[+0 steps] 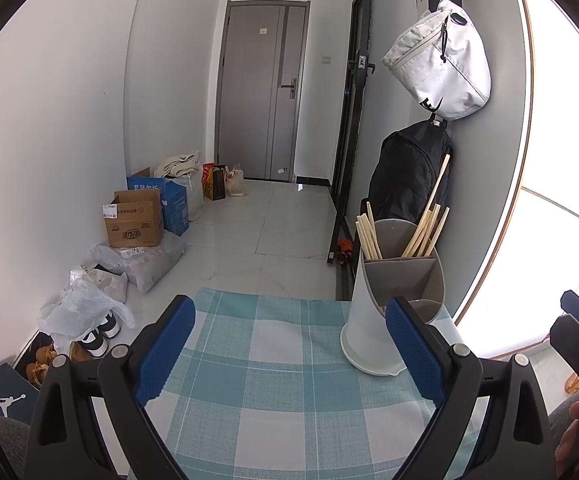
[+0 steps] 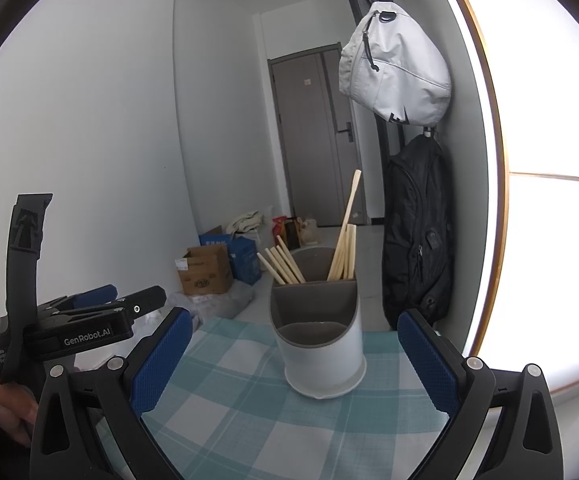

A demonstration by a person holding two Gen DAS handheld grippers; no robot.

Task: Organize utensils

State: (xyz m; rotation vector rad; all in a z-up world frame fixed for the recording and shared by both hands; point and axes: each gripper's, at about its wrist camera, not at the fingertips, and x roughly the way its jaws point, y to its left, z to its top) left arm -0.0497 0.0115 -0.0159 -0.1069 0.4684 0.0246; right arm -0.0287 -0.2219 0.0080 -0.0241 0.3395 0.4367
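Observation:
A white and grey utensil holder (image 1: 385,312) (image 2: 319,340) stands upright on the far part of the blue checked tablecloth (image 1: 281,380) (image 2: 249,408). Several wooden chopsticks (image 1: 425,220) (image 2: 345,240) stand in its two back compartments; the front compartment looks empty. My left gripper (image 1: 289,344) is open and empty, above the cloth, left of the holder. My right gripper (image 2: 295,352) is open and empty, facing the holder from the near side. The left gripper also shows in the right wrist view (image 2: 89,312), off to the left.
A white bag (image 1: 441,60) and a black backpack (image 1: 405,176) hang on the wall right behind the holder. Cardboard boxes (image 1: 137,220), plastic bags and shoes (image 1: 97,336) lie on the floor at the left. A grey door (image 1: 261,92) is far ahead.

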